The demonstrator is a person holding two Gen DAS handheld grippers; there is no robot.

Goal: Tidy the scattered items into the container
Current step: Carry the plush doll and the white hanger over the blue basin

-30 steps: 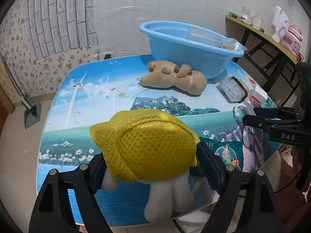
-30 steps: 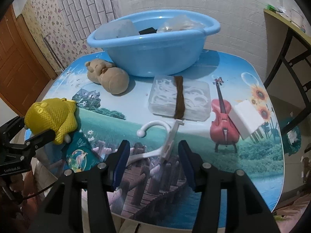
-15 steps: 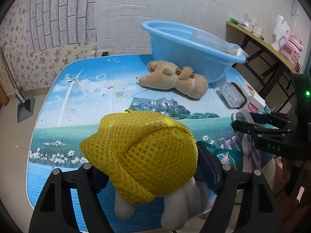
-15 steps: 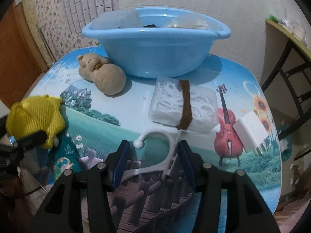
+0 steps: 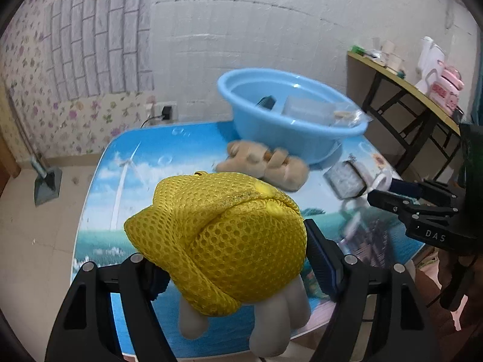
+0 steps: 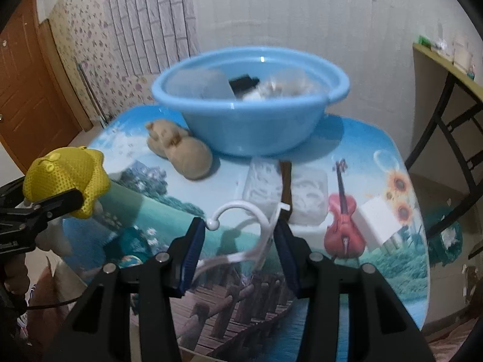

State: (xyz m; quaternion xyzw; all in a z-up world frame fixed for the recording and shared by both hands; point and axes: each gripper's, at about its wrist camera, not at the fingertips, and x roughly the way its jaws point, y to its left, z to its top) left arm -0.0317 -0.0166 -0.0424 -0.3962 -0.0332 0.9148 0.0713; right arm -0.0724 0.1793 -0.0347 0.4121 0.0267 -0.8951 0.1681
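Note:
My left gripper [image 5: 232, 259] is shut on a yellow mesh plush toy [image 5: 223, 241] with white legs, held above the table's near edge; it also shows in the right wrist view [image 6: 66, 181]. My right gripper [image 6: 240, 247] is shut on a white plastic hanger [image 6: 241, 229], lifted off the table. The blue basin [image 6: 250, 120] stands at the back of the table and holds a clear box, a black item and a bag. It also shows in the left wrist view [image 5: 289, 120].
On the picture-printed table [image 6: 362, 157] lie a tan plush bear [image 6: 181, 154], a clear box with a brown band [image 6: 286, 187] and a white sponge block [image 6: 377, 220]. A side table [image 5: 407, 102] with bottles stands to the right.
Both grippers have risen with their loads and moved toward the basin. The yellow toy and the hanger are now clear of the table.

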